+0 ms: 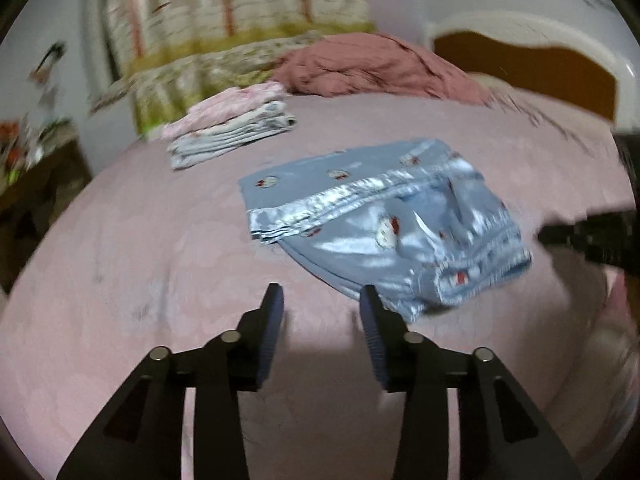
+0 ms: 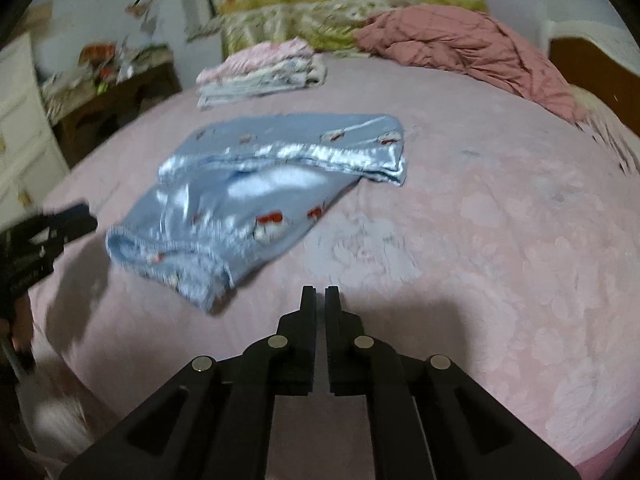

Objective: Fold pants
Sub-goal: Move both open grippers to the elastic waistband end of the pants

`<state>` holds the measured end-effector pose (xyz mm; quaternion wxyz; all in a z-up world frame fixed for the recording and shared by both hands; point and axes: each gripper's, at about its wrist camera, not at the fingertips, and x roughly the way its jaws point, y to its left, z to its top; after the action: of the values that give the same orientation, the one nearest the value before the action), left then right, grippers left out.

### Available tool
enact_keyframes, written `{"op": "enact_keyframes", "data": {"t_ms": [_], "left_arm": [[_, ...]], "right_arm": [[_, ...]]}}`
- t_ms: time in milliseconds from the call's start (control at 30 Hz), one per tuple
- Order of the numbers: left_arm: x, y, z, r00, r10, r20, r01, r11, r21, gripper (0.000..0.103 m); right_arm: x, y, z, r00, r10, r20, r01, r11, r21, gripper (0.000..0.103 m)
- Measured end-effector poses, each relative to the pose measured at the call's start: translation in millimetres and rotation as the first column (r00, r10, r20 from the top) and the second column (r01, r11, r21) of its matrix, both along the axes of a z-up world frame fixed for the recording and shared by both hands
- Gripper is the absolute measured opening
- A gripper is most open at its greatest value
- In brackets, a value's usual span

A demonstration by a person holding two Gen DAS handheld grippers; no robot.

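Observation:
Shiny light-blue pants [image 1: 376,220] with small red-and-white prints lie folded over on the pink bed [image 1: 160,260]; the elastic waistband faces the near edge. My left gripper [image 1: 322,300] is open and empty, just short of the pants' near corner. In the right wrist view the pants [image 2: 256,196] lie ahead and to the left. My right gripper [image 2: 320,294] is shut and empty, above the bed near the waistband corner. Each gripper shows at the other view's edge: the right one [image 1: 592,236], the left one [image 2: 44,236].
A stack of folded clothes [image 1: 232,128] sits at the far side of the bed. A crumpled dusty-red quilt [image 1: 372,68] lies by the wooden headboard [image 1: 540,68]. A floral curtain [image 1: 224,40] hangs behind. A cluttered dark table [image 2: 112,88] and white drawers [image 2: 20,128] stand left.

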<state>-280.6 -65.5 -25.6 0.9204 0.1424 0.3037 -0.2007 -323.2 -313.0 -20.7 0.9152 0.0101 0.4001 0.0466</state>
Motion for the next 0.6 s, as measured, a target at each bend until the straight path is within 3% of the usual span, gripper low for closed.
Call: {"op": "enact_keyframes", "data": {"t_ms": [67, 133, 233, 300, 433, 600], "left_arm": [[3, -5, -5, 0.996, -0.085, 0.002, 0.085, 0.993, 0.082, 0.046], [5, -9, -11, 0.988, -0.156, 0.01, 0.152, 0.975, 0.159, 0.048], [10, -13, -20, 0.963, -0.269, -0.026, 0.268, 0.936, 0.229, 0.048], [15, -16, -26, 0.943, -0.33, -0.04, 0.328, 0.906, 0.268, 0.049], [18, -26, -26, 0.923, -0.383, -0.024, 0.372, 0.876, 0.308, 0.049], [12, -44, -33, 0.883, -0.467, 0.038, 0.408, 0.807, 0.427, 0.047]], "right_arm": [[-2, 4, -1, 0.999, 0.05, -0.009, -0.05, 0.996, -0.07, 0.02], [-5, 9, 0, 0.996, 0.092, -0.009, -0.092, 0.985, -0.143, 0.029], [-7, 15, 1, 0.991, 0.13, -0.015, -0.13, 0.965, -0.229, 0.029], [-6, 15, 2, 0.99, 0.142, -0.014, -0.141, 0.962, -0.235, 0.029], [-2, 13, 4, 0.992, 0.126, -0.008, -0.124, 0.963, -0.237, 0.029], [6, 6, 11, 0.996, 0.087, 0.011, -0.085, 0.988, -0.131, 0.033]]}}
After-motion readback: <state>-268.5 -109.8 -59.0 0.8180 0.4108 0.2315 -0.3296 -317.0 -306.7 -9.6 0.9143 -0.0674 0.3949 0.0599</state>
